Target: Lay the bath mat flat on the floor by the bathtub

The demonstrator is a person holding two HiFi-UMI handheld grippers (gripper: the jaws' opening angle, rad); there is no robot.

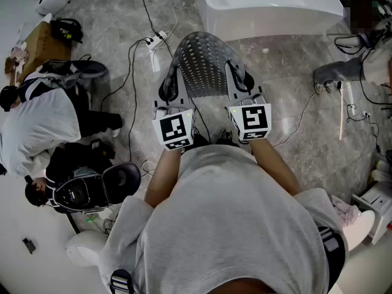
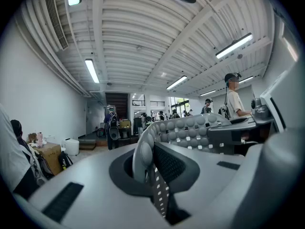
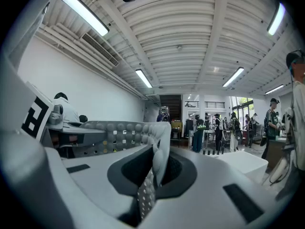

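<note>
Overhead, left gripper (image 1: pixel 169 86) and right gripper (image 1: pixel 240 77) each clamp a near edge of the perforated gray bath mat (image 1: pixel 202 63), held above the floor (image 1: pixel 291 66) before the white bathtub (image 1: pixel 269 10).

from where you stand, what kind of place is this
Probably a mock bathroom corner in a big work hall: a white bathtub, a power strip on the stone floor, strip lights over a long room.

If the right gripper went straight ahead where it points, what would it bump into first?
The right gripper is shut on the grey bath mat, which would go along. Beyond that, probably the white bathtub, though it sits lower and rightward, so the gripper might pass over it.
</note>
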